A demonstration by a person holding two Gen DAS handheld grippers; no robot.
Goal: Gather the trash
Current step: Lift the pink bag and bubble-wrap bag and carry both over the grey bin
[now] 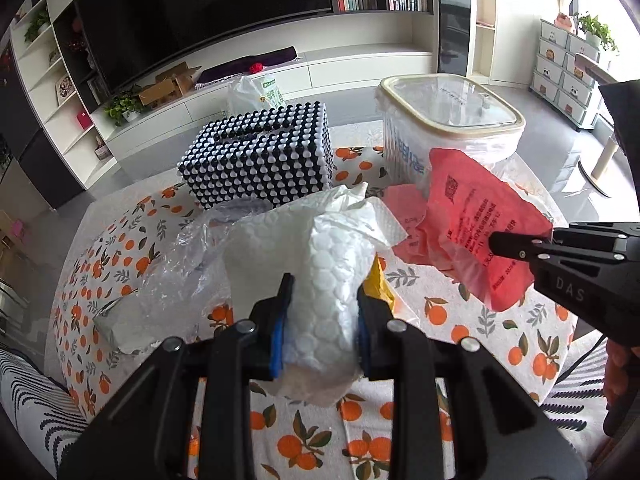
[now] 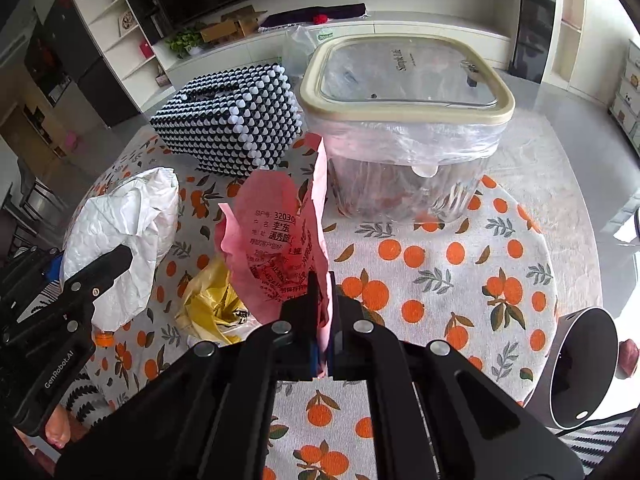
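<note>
My left gripper is shut on a white bubble-wrap wad, held above the orange-print tablecloth; the same white wad shows at the left of the right wrist view. My right gripper is shut on a crumpled pink printed paper, lifted off the cloth; that pink paper hangs at the right of the left wrist view. A yellow wrapper lies on the cloth under the pink paper. The clear bin with a beige-rimmed lid and plastic liner stands behind, lid closed.
A black-and-white beaded tissue box stands at the back left of the table. Crumpled clear plastic film lies left of the wad. A round white device sits at the table's right edge. A person's hand shows at lower left.
</note>
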